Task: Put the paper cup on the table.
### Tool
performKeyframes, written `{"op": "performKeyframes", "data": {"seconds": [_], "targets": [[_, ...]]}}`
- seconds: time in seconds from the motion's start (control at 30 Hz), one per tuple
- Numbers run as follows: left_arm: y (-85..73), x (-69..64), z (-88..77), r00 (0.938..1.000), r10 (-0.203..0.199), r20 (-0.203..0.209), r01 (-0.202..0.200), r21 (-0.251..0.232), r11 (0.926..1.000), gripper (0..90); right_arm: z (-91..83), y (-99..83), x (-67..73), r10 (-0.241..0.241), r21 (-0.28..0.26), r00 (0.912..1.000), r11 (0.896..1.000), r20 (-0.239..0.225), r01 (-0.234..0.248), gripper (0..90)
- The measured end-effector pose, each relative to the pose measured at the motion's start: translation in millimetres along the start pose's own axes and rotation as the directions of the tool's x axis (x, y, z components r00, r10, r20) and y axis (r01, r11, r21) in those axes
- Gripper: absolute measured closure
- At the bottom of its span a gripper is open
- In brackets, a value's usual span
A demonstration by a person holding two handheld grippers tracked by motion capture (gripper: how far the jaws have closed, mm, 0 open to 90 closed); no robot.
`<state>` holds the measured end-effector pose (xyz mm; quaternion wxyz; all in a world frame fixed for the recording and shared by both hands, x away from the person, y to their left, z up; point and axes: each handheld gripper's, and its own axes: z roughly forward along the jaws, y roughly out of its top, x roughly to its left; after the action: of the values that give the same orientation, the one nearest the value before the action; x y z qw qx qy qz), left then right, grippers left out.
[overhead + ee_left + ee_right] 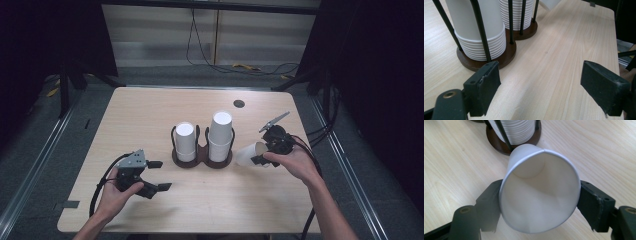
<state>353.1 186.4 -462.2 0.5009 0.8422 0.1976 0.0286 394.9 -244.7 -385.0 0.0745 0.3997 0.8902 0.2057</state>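
Observation:
A dark wooden two-post cup holder (202,159) stands mid-table with two stacks of white paper cups upside down, a shorter left stack (185,141) and a taller right stack (220,135). Just right of the holder, my right gripper (260,152) is shut on a single white paper cup (246,154) lying sideways above the table. In the right gripper view both jaws press the cup's (539,197) rim, its mouth faces the camera, and the holder's base (499,142) lies behind. My left gripper (160,175) rests open and empty at front left, facing the holder (506,56).
A small dark round disc (239,103) sits in the tabletop near the far edge. The light wooden table (150,110) has bare surface on both sides of the holder. Cables (240,65) lie on the floor beyond the table, and dark frames stand at both sides.

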Motion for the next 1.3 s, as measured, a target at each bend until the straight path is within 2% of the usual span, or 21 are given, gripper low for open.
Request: {"op": "performKeyframes", "data": {"seconds": [0.43,0.9,1.23,1.3], "targets": [[-0.5,-0.1,1.1,1.0,-0.004,0.004,0.004,0.004,1.0,15.9,4.3,6.4,-14.2,0.016,0.069,0.9988,0.997,0.047,-0.019,25.1],[-1.0,0.0,0.8,1.0,0.002,0.002,-0.002,0.015,0.9999,15.9,14.3,11.7,-24.9,0.029,0.15,0.9951,0.988,0.094,-0.043,23.3],[-1.3,0.1,0.6,1.0,0.004,0.002,-0.004,0.013,0.9999,15.9,17.4,14.2,-27.8,0.039,0.167,0.9932,0.984,0.109,-0.057,22.2],[-1.3,-0.3,0.9,1.0,0.002,0.003,-0.002,0.015,0.9999,15.9,16.3,15.5,-28.1,0.034,0.17,0.9917,0.984,0.124,-0.055,21.8]]}}
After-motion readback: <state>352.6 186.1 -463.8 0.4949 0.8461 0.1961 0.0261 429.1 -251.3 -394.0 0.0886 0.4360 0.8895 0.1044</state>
